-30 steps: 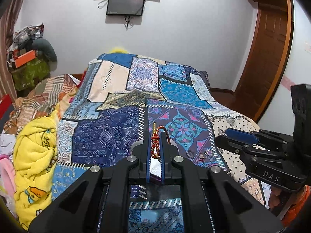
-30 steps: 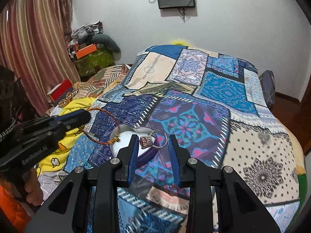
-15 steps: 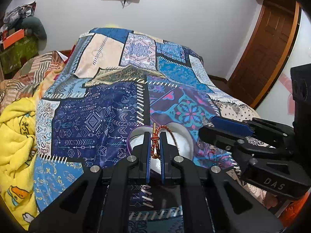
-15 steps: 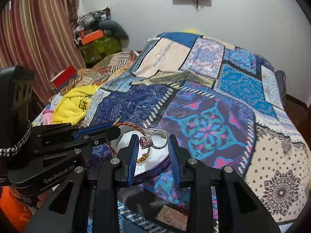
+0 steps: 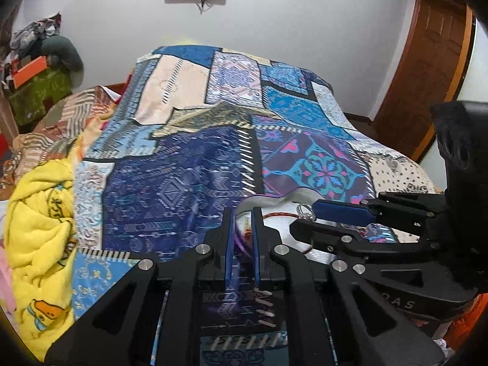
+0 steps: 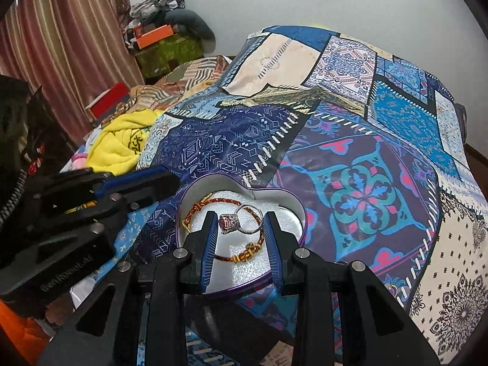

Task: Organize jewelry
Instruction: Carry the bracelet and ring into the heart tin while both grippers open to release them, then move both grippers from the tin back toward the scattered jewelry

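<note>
Red-and-gold bracelet (image 6: 225, 228) now lies loose inside the heart-shaped tin (image 6: 292, 210) on the bed; the left gripper (image 5: 243, 228) has let it go, jaws slightly apart. Over the tin, the right gripper (image 6: 241, 228) hangs with jaws clamped on the ring (image 6: 241, 221). Ring next, likely.

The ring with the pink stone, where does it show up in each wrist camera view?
Left wrist: the ring sits right of centre, at the tips of the right gripper.
Right wrist: the ring is lower centre, between that gripper's fingers, above the heart-shaped tin.
Shared landmark: the red-and-gold bracelet lying in the tin, also visible in the left view.
</note>
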{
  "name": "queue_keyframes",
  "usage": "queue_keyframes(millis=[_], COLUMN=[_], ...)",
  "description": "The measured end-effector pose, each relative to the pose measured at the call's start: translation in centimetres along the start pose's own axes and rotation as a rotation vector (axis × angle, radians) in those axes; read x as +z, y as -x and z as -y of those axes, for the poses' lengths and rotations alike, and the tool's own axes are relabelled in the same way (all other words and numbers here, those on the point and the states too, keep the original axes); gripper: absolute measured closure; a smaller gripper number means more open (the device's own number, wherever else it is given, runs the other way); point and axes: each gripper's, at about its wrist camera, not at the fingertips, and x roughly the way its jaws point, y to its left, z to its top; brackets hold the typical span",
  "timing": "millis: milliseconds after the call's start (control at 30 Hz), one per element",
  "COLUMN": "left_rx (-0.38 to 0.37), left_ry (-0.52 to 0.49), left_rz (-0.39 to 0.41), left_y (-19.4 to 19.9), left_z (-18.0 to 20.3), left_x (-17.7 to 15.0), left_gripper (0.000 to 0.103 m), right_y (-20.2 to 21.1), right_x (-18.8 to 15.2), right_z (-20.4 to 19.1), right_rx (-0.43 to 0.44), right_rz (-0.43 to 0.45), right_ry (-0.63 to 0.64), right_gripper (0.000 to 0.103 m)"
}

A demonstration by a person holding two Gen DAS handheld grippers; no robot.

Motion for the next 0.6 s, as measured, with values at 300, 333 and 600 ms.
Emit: queue_keyframes(millis=[300, 333, 600], left_rx=[0.050, 0.053, 0.058], left_ry=[0.016, 0.017, 0.012], left_rz=[0.020, 0.020, 0.031], left_y=[1.2, 1.4, 2.8], left_z=[-1.1, -1.1, -0.2], left_x=[-0.2, -0.2, -0.2], left_gripper=[0.082, 0.082, 0.079], right_y=[0.0, 0.1, 3.3], right_x=[0.1, 0.2, -0.1], right_z=[-0.1, -0.1, -0.1], right_rx=[-0.033, -0.037, -0.089], right_rz=[-0.012, -0.011, 0.041], right_ry=[0.007, 0.007, 0.020], right_gripper=[0.072, 0.072, 0.070])
